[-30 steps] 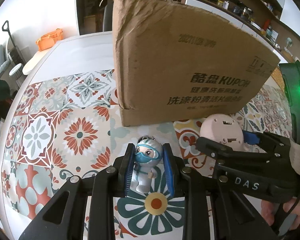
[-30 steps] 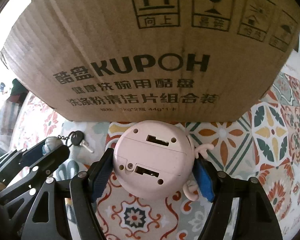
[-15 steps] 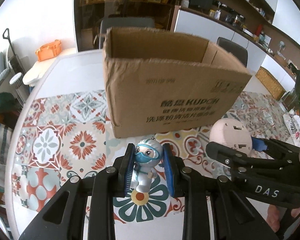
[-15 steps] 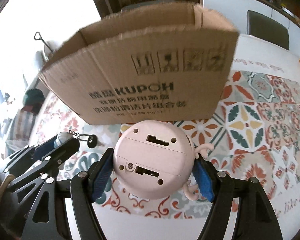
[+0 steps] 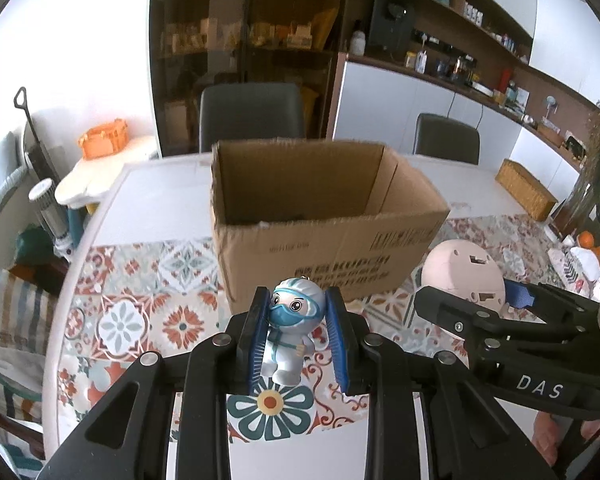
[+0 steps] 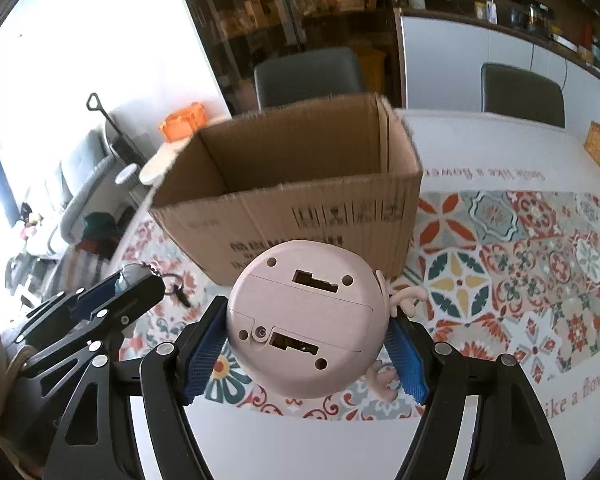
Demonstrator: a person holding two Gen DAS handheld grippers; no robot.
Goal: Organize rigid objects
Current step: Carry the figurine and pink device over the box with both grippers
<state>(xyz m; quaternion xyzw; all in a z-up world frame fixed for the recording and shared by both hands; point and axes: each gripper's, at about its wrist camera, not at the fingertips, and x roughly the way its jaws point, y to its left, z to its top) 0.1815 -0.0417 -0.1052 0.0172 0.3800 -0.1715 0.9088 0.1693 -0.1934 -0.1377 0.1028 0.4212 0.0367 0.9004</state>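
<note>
My left gripper [image 5: 298, 336] is shut on a small white figurine [image 5: 292, 328] with a blue mask and goggles, held in the air above the patterned tablecloth. My right gripper [image 6: 305, 344] is shut on a round pink toy [image 6: 305, 320], its flat underside with two slots facing the camera and small pink limbs sticking out at the right. An open cardboard box [image 5: 319, 216] stands just beyond both grippers, its inside showing from above. In the right wrist view the left gripper [image 6: 112, 292] shows at the left with a key ring dangling from the figurine.
The table [image 5: 156, 216] is white with a tiled patterned cloth [image 6: 499, 256]. Two dark chairs [image 5: 252, 116] stand behind it. A wicker basket [image 5: 525, 194] sits at the far right of the table. An orange container [image 5: 102, 142] rests on a small side table at the left.
Both grippers have risen with their objects. The box, which filled the views from the side, now sits lower and its open top and inside are visible.
</note>
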